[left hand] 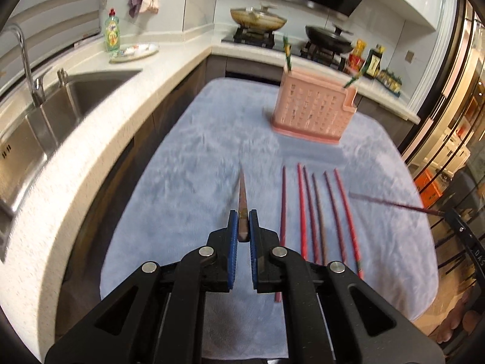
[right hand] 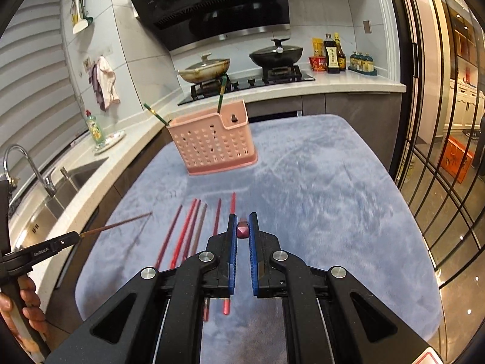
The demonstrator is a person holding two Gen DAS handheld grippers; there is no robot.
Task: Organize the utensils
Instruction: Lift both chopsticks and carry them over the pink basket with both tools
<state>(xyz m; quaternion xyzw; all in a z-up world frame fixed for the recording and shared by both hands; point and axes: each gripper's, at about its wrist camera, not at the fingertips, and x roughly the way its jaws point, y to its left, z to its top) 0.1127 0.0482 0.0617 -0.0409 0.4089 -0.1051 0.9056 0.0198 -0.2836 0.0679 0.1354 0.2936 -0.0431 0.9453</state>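
Observation:
A pink perforated utensil holder (left hand: pixel 313 107) (right hand: pixel 212 142) stands on the blue cloth (left hand: pixel 197 151) (right hand: pixel 318 197), with two green chopsticks (left hand: pixel 287 53) (right hand: pixel 222 92) in it. Several red and brown chopsticks (left hand: pixel 318 215) (right hand: pixel 188 230) lie in a row on the cloth. My left gripper (left hand: pixel 243 215) is shut on a brown chopstick (left hand: pixel 242 197) that points forward above the cloth; it also shows at the left of the right wrist view (right hand: pixel 118 224). My right gripper (right hand: pixel 242 220) is shut on a reddish chopstick (right hand: pixel 242 230), seen end-on; its shaft shows in the left wrist view (left hand: pixel 394 203).
A steel sink (left hand: pixel 60 106) with a tap (left hand: pixel 24 60) lies left in the stone counter. A dish soap bottle (left hand: pixel 112 32) and plate stand behind it. Two pans (right hand: pixel 239 60) sit on the hob, with sauce bottles (right hand: pixel 333 53) beside. Glass doors (right hand: pixel 439 151) are on the right.

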